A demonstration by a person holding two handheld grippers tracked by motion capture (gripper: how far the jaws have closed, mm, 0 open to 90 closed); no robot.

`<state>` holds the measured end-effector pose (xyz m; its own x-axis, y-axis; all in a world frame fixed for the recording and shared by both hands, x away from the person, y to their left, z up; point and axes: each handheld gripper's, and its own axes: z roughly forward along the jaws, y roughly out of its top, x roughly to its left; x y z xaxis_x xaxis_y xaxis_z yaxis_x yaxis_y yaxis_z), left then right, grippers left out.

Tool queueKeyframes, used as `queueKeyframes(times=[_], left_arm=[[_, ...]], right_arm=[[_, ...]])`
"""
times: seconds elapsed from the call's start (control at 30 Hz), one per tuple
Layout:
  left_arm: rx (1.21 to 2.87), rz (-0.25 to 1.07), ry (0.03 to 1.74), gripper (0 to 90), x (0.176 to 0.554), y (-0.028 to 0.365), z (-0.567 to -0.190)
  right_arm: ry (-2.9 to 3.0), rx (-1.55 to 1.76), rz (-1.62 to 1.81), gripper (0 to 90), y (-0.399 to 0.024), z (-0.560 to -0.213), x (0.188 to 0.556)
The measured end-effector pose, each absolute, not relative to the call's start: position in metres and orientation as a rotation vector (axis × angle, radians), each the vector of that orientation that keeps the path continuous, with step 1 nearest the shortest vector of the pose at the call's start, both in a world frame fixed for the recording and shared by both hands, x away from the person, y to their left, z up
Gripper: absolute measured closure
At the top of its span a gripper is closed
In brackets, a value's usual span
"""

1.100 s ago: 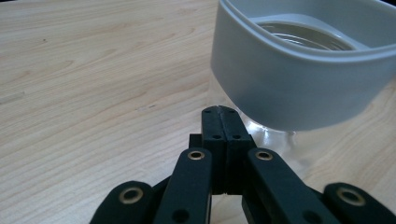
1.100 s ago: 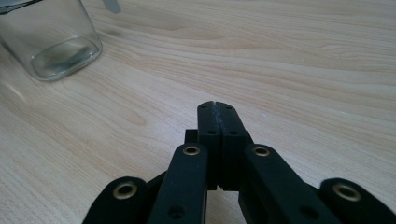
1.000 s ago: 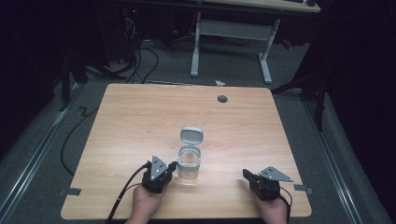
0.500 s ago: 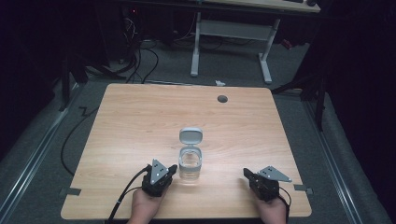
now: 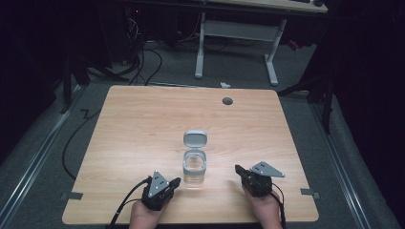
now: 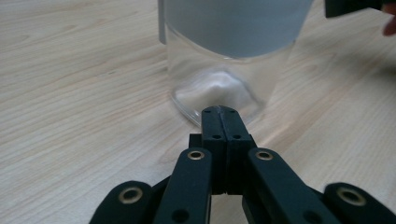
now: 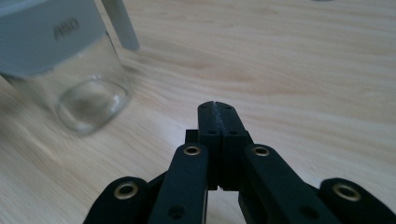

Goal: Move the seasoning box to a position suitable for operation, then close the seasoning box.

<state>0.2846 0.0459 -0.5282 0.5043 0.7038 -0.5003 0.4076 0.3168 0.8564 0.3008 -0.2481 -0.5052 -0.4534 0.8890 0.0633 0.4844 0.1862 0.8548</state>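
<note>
High view is showing the left gripper (image 5: 173, 182), jaws together like the right gripper (image 5: 240, 171), nosing just beside the flip-lid glass jar (image 5: 195, 164) at lower centre, risking tipping it.

The table (image 5: 143, 124) has a pale wood-grain top with a smooth, matt look. The jar (image 5: 194, 168) has a clear, glossy glass body, and its collar and flipped-up lid (image 5: 195, 139) look like matt grey plastic. Both the left gripper (image 6: 220, 112) and the right gripper (image 7: 215, 106) have matt black plastic-looking jaws with small brass-coloured metal rivets.
</note>
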Motion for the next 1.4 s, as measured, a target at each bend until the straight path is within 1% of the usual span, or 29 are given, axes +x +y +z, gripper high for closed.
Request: queueKeyframes(times=[0.13, 0.3, 0.6, 0.9, 1.07, 1.4], left_arm=[[1.296, 0.259, 1.096, 90.0, 0.284, 0.046, -0.527], [1.305, 0.255, 1.090, 90.0, 0.281, 0.044, -0.527], [1.329, 0.263, 1.108, 90.0, 0.289, 0.040, -0.532], [1.332, 0.237, 1.094, 90.0, 0.283, 0.035, -0.530], [1.329, 0.207, 1.067, 90.0, 0.276, 0.025, -0.527], [1.328, 0.203, 1.083, 90.0, 0.283, 0.014, -0.528]], right_arm=[[2.007, 1.274, 1.216, 89.9, -0.239, -0.498, 0.311], [2.012, 1.259, 1.238, 90.0, -0.223, -0.488, 0.333], [2.019, 1.252, 1.264, 89.9, -0.214, -0.478, 0.358], [2.016, 1.224, 1.281, 90.0, -0.200, -0.471, 0.373], [2.012, 1.191, 1.317, 90.0, -0.192, -0.463, 0.381], [2.021, 1.146, 1.348, 90.0, -0.174, -0.453, 0.392]])
